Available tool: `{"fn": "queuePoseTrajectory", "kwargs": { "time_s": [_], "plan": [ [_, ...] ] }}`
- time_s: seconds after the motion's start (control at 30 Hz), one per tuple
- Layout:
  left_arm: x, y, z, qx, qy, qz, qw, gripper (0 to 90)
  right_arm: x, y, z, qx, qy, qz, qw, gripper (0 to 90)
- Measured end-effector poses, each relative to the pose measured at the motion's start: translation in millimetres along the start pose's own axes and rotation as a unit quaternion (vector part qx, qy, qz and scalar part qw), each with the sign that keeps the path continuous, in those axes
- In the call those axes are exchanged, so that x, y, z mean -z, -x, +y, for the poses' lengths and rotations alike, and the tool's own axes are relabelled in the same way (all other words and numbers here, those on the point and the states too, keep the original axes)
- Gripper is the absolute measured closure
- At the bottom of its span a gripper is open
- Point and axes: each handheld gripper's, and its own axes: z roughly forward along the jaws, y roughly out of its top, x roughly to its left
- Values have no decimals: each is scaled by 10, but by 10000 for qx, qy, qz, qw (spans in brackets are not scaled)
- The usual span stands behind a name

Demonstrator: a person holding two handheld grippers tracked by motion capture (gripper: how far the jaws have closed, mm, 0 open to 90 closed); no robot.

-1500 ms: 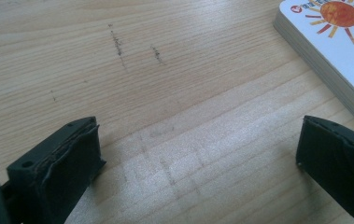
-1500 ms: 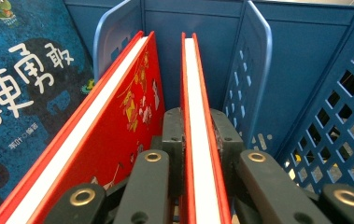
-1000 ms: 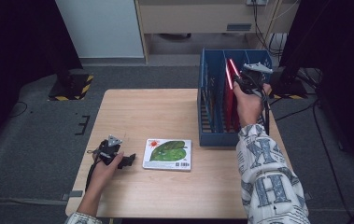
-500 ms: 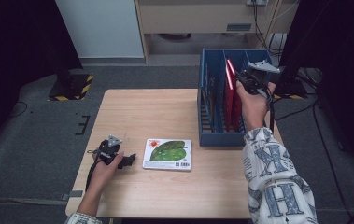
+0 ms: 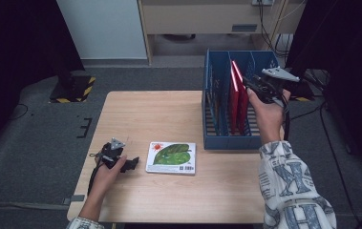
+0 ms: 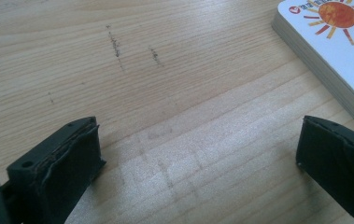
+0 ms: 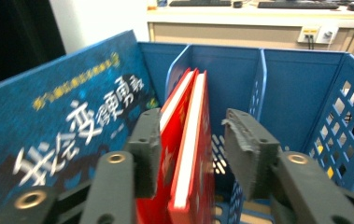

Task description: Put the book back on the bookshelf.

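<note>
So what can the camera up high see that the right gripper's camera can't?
High view alone: the wooden table, a picture book lying flat on it, and the left hand-held gripper beside it. Right gripper view alone: big writing on a blue book cover. Both: the blue rack and the red books standing in it, between the right hand-held gripper jaws, which have just been opening.
</note>
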Motion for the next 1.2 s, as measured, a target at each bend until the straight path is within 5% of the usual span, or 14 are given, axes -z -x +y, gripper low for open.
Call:
{"fn": "queuePoseTrajectory", "kwargs": {
  "time_s": [0.63, 0.97, 1.2],
  "plan": [
    [-10, 8, 8, -24, 9, -25, 10000, 0, 241, -140, -520, 476, -388, 329, 9976, 233],
    [-12, 4, 9, -41, 13, -47, 10000, 0, 471, -223, -918, 348, -578, 676, 9954, 183],
    [-11, -1, 9, -65, 12, -73, 10000, 0, 611, -405, -1253, 416, -740, 1005, 9913, 176]
  ]
}}
